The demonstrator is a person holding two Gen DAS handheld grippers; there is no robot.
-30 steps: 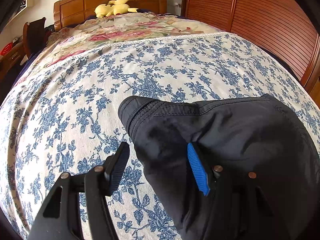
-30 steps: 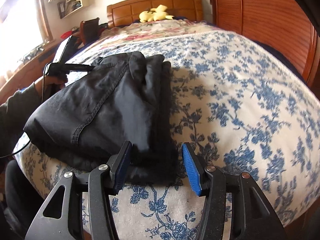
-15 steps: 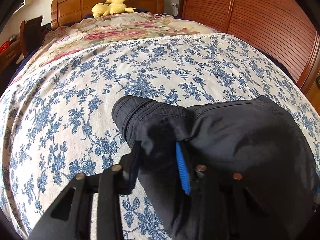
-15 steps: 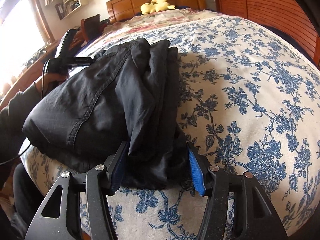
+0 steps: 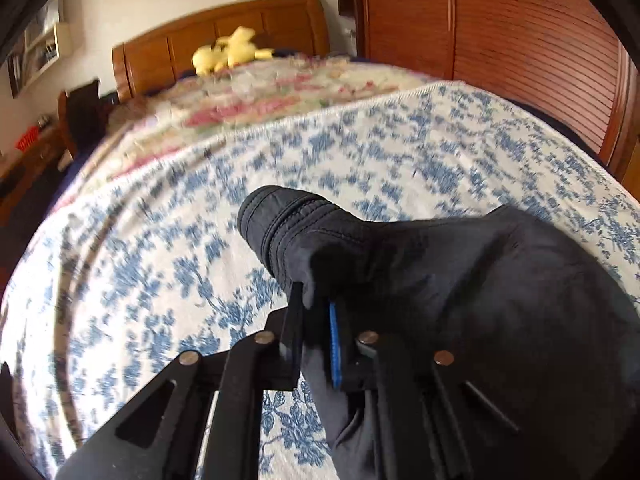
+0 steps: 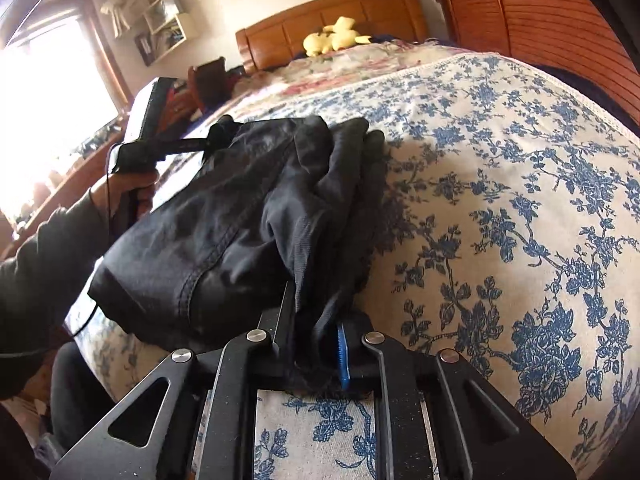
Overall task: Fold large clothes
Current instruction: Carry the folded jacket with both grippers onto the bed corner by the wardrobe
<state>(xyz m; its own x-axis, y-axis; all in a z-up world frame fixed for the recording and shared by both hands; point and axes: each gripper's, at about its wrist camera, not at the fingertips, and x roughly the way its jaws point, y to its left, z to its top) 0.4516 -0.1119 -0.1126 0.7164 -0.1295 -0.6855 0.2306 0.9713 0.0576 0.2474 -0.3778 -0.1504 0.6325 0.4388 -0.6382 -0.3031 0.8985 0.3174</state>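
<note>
We see dark trousers (image 6: 240, 216) bunched at the bed's (image 6: 500, 184) near left edge. Our 2 tools have just been closing: left tool (image 5: 316, 332) and right tool (image 6: 316, 344) each pinch their fabric.

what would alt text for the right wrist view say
The right gripper, its jaws just closed, pinches the near edge of a folded black garment on a blue-floral bedspread. At left, a hand holds the left gripper at the garment's far corner.
</note>
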